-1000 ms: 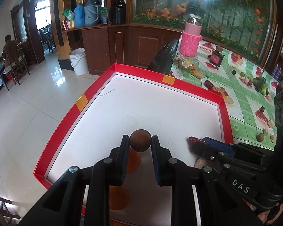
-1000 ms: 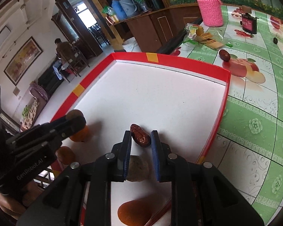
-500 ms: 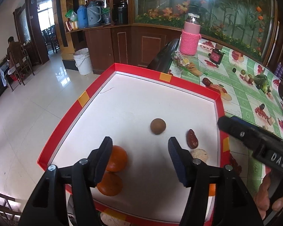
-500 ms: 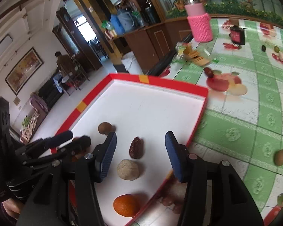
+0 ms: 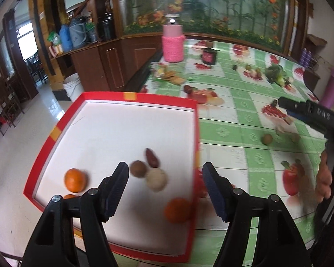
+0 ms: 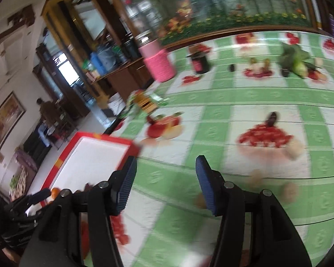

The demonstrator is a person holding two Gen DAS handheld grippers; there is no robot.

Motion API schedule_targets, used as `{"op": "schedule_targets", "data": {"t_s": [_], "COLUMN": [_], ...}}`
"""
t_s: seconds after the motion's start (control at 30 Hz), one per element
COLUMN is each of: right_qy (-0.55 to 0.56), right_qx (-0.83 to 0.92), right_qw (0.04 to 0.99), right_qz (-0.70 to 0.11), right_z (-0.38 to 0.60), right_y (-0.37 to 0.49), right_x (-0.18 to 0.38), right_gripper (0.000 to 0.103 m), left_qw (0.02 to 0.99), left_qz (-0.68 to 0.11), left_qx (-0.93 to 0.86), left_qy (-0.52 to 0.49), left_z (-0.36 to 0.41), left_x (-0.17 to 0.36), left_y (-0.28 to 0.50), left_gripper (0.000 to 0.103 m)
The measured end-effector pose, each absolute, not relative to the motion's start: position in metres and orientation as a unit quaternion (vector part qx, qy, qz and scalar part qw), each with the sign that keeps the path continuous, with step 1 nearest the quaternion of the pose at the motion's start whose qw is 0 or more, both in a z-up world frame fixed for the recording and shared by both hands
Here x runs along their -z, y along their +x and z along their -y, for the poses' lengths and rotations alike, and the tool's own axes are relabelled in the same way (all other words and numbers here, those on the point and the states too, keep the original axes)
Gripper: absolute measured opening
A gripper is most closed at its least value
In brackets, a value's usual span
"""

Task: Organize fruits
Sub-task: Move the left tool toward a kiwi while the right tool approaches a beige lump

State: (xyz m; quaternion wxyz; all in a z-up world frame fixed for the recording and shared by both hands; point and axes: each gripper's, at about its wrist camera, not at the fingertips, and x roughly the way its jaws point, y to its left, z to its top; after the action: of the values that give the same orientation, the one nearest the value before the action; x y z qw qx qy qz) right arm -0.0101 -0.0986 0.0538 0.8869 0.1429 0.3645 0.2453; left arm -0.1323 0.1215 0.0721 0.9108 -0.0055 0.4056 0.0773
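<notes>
Left wrist view: left tool (image 5: pixel 165 171) spread, empty, above red tray (image 5: pixel 196 133) — right tool (image 6: pixel 165 166) likewise released, over tablecloth (image 6: pixel 233 111).

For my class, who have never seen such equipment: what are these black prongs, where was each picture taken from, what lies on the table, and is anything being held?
No robot here: a person holds a two-fingered gripper in each hand, each carrying a forward-looking fisheye camera. One picture looks along the left gripper, the other along the right gripper. Both are open, holding nothing. The red-rimmed white tray holds oranges, a brown round fruit, a red date and a pale round fruit. More small fruit lies on the green fruit-print tablecloth, near a pink-sleeved jar.
</notes>
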Motion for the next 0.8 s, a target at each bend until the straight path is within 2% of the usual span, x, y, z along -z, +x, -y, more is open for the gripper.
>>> {"op": "schedule_targets", "data": {"t_s": [0.33, 0.5, 0.8], "right_qy": [0.257, 0.259, 0.174], "right_qx": [-0.148, -0.133, -0.144], "right_qw": [0.881, 0.871, 0.872], "right_qz": [-0.368, -0.395, -0.435], "right_z": [0.237, 0.246, 0.207], "right_y": [0.012, 0.021, 0.041], "right_x": [-0.047, -0.036, -0.019], "right_gripper": [0.057, 0.057, 0.057], "left_qw": [0.908, 0.904, 0.902], "left_qz": [-0.418, -0.426, -0.428], "left_qx": [-0.021, 0.001, 0.045], "left_qy": [0.034, 0.046, 0.040], "left_z": [-0.061, -0.039, -0.007], "left_x": [-0.069, -0.064, -0.050], "left_y": [-0.127, -0.115, -0.082], "left_gripper": [0.070, 0.071, 0.071]}}
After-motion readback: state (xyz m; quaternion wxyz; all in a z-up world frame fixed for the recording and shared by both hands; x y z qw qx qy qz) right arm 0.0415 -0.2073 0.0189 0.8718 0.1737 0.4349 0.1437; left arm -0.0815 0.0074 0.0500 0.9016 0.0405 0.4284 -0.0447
